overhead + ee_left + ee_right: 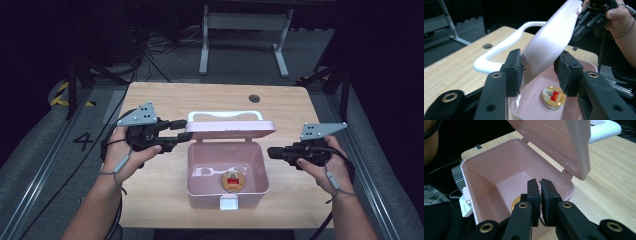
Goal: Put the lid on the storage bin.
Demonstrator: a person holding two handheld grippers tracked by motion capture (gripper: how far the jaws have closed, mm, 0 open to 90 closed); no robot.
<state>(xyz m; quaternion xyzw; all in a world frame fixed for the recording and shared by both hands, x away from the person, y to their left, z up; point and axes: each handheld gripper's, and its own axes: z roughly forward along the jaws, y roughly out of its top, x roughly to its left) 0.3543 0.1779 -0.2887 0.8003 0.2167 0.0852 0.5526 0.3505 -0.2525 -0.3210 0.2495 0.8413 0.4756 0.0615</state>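
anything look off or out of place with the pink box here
Nothing stands out. The pink box sits square on the table, lid raised, a small round tin lying flat inside. No spill or damage shows.

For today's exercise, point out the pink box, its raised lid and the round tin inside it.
pink box [199, 170], high view, left wall.
raised lid [230, 126], high view, top edge.
round tin [233, 181], high view, its printed top.

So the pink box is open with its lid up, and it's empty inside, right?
Not empty. The pink box is open with its lid up, but a small round gold tin with a red label lies on its floor, as the high view shows.
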